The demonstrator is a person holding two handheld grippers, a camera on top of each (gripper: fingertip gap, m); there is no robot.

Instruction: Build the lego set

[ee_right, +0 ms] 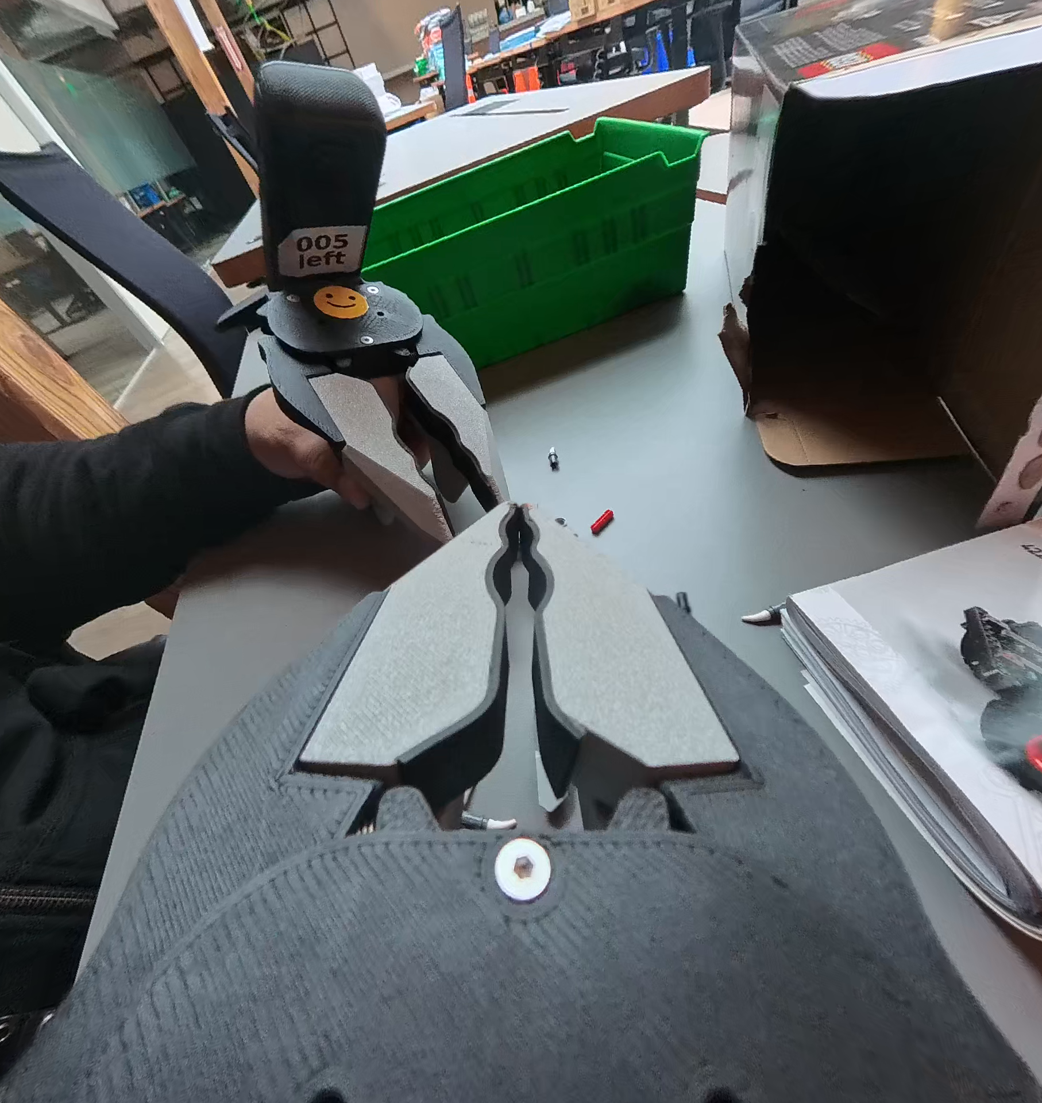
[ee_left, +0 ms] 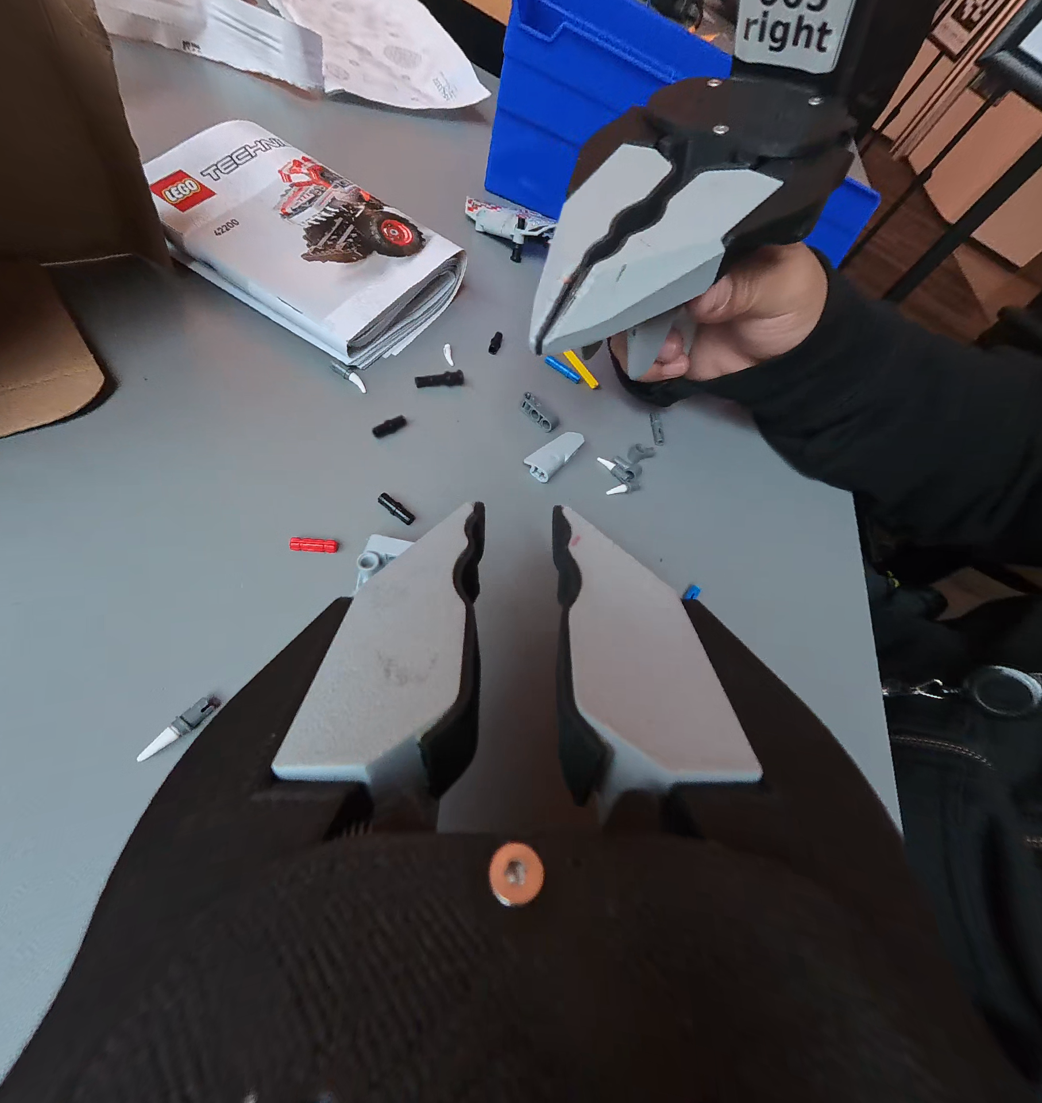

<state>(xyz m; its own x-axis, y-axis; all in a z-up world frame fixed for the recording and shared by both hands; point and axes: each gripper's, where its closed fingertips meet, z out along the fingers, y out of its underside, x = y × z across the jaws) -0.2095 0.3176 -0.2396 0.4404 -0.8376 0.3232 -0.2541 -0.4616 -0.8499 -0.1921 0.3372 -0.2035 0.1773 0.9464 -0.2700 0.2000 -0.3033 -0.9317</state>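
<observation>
A grey table [ee_left: 178, 477] carries the surroundings. A blue bin [ee_left: 572, 101] stands at its far edge in the left wrist view. A green bin [ee_right: 536, 239] stands on the table in the right wrist view. An open cardboard box [ee_right: 900, 250] stands just beside the green bin. Crumpled white paper sheets [ee_left: 339, 48] lie near the blue bin. An office chair [ee_right: 107, 239] stands beyond the table edge.

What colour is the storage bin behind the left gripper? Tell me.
Green bin, behind the left gripper; the right wrist view shows it best.
</observation>
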